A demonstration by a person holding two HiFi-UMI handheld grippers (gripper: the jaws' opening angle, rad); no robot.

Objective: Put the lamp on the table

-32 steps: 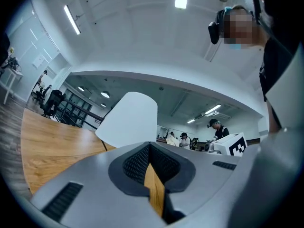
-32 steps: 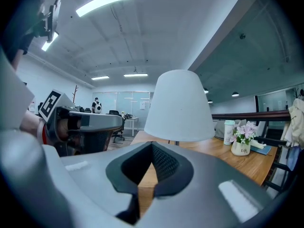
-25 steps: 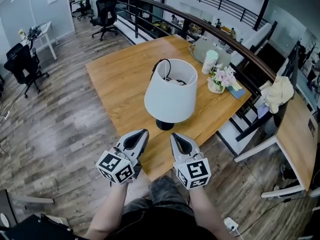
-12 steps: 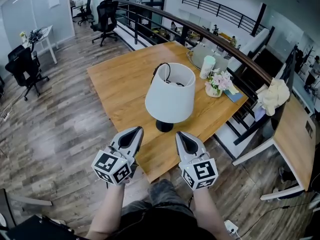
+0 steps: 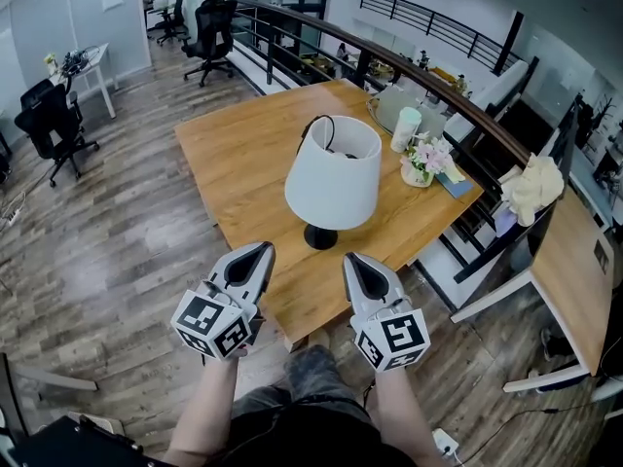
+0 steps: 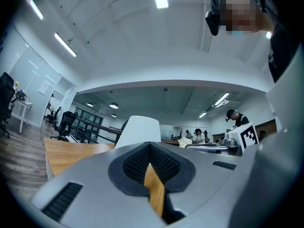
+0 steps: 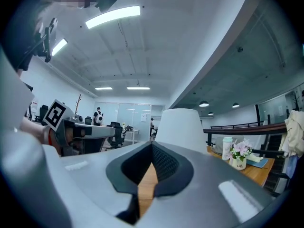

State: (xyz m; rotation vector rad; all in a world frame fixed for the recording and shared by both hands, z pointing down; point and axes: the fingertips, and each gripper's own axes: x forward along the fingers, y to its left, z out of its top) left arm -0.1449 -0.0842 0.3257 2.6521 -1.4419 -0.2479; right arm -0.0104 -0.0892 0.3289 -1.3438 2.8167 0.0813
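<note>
A lamp [image 5: 332, 183] with a white shade and a black base stands upright on the wooden table [image 5: 243, 154], near its front edge. Its shade rises behind the jaws in the left gripper view [image 6: 137, 131] and in the right gripper view [image 7: 180, 125]. Both grippers hover side by side just in front of the table's near edge, short of the lamp. My left gripper [image 5: 254, 253] is shut with nothing in it. My right gripper [image 5: 351, 261] is shut and empty too.
At the table's far right stand a small pot of flowers [image 5: 428, 157], a pale cup [image 5: 406, 128] and a grey bag [image 5: 389, 97]. A dark railing [image 5: 409, 61] runs behind the table. Office chairs [image 5: 209, 22] stand on the wood floor [image 5: 107, 251] at the left.
Both grippers have drawn back slightly toward me and spread a little apart. The lamp stands where it was.
</note>
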